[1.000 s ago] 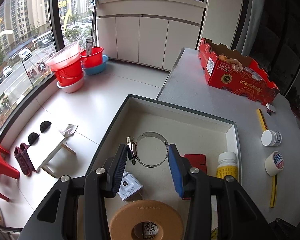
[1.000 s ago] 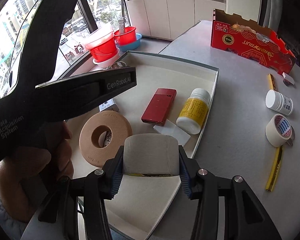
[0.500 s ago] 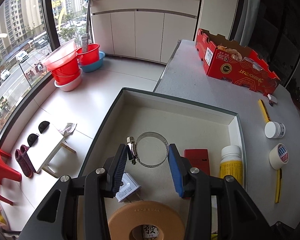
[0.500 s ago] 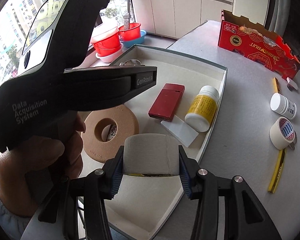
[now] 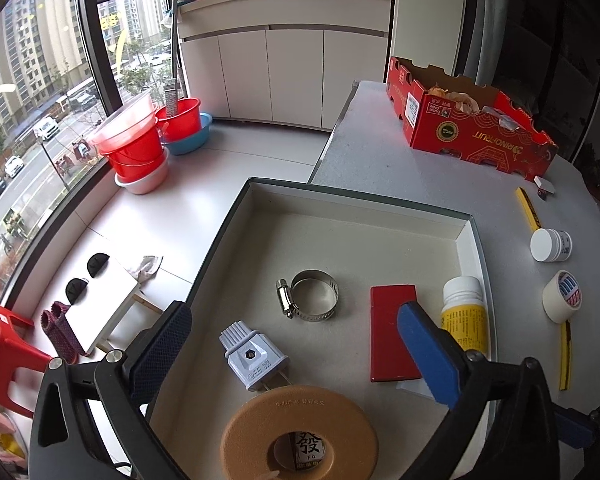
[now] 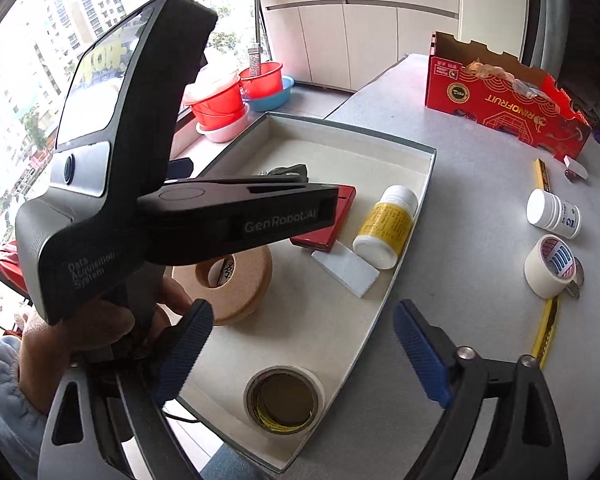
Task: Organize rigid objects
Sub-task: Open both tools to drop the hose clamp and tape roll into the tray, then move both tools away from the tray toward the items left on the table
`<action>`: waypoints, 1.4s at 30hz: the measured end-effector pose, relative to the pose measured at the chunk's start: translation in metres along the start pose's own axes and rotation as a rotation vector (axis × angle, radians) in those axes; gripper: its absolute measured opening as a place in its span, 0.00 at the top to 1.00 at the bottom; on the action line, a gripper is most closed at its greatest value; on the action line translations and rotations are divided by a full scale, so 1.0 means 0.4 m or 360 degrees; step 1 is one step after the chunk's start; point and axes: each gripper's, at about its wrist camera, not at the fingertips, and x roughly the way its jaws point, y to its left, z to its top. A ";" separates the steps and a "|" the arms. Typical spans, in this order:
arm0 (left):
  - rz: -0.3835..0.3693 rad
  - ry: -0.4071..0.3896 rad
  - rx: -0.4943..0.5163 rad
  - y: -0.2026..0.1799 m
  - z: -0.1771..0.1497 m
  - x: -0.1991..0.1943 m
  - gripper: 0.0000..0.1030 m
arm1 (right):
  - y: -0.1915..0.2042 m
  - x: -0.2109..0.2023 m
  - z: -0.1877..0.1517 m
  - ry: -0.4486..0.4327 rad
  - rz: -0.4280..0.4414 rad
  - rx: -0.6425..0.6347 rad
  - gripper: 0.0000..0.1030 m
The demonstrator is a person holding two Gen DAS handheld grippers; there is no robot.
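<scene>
A shallow white tray [image 5: 260, 208] [image 6: 428, 168] sits at the table's left edge. In it lie a metal hose clamp [image 5: 310, 295], a grey plug [image 5: 254, 356], a tan grinding wheel [image 5: 300, 432] [image 6: 236, 280], a red flat box [image 5: 392, 332], a yellow-labelled bottle [image 5: 464, 312] [image 6: 388, 224] and a roll of tape [image 6: 284, 400]. My left gripper [image 5: 296, 356] is open above the plug, the clamp lying free beyond it. My right gripper [image 6: 304, 356] is open just above the tape roll, which lies flat near the tray's front corner.
On the grey table right of the tray are a white jar [image 5: 550, 244] [image 6: 552, 214], a masking tape roll [image 5: 562, 296] [image 6: 550, 270], yellow strips [image 5: 528, 208] and a red cardboard box [image 5: 468, 120] [image 6: 508, 104]. The left hand-held gripper body [image 6: 140, 184] fills the right wrist view's left side.
Both grippers opened and drew back. The left one let go of the hose clamp, the right one let go of the tape roll; both now lie in the tray.
</scene>
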 end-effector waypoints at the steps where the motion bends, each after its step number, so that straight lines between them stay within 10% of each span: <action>1: 0.0003 0.0001 0.0001 -0.001 0.000 -0.002 0.00 | -0.009 -0.007 -0.002 -0.0023 0.0000 0.0030 0.01; 42: 0.0205 -0.0118 -0.0361 0.125 -0.226 -0.291 0.00 | 0.099 -0.161 -0.095 0.0023 -0.0109 -0.0106 0.01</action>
